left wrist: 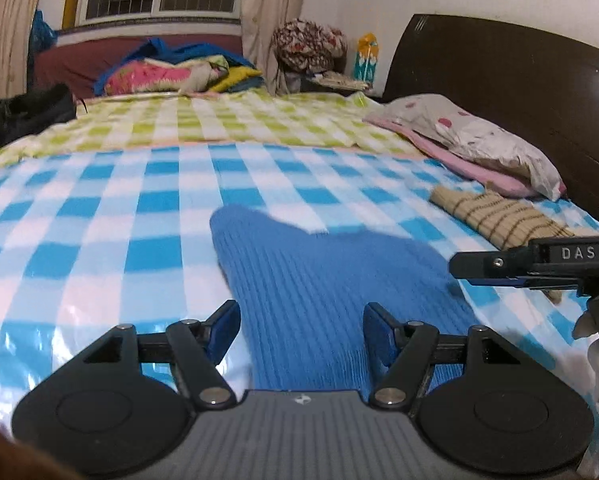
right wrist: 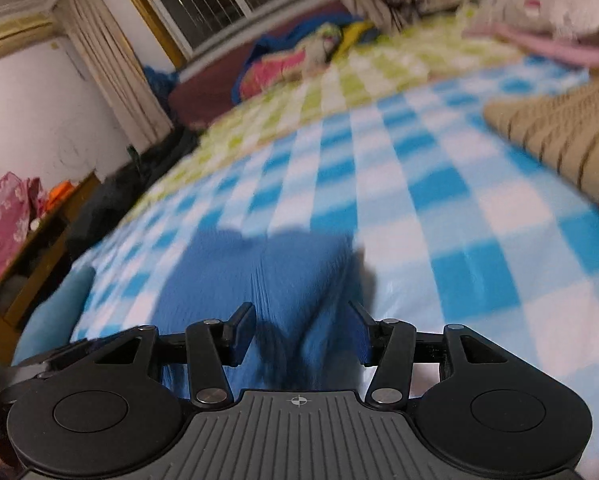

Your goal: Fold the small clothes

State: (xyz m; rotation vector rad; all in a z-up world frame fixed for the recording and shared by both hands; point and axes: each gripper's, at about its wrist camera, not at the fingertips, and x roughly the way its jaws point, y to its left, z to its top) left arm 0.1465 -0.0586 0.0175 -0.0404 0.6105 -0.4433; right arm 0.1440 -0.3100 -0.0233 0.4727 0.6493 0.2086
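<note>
A blue ribbed knit garment [left wrist: 323, 280] lies flat on the blue-and-white checked bedsheet [left wrist: 99, 232]. My left gripper [left wrist: 301, 330] is open, its fingers straddling the garment's near part just above it. My right gripper [left wrist: 455, 268] comes in from the right at the garment's right edge. In the right wrist view the right gripper [right wrist: 303, 332] is open over the same blue garment [right wrist: 275, 276], which looks bunched between the fingers. A beige striped knit garment [left wrist: 499, 216] lies folded to the right; it also shows in the right wrist view [right wrist: 559, 136].
Pillows [left wrist: 471, 136] lie against the dark headboard [left wrist: 519, 76] at right. A pile of colourful bedding [left wrist: 179, 70] sits at the bed's far end under the window. Dark clothing [left wrist: 23, 114] lies at the left edge. A wooden side unit [right wrist: 39, 256] stands beside the bed.
</note>
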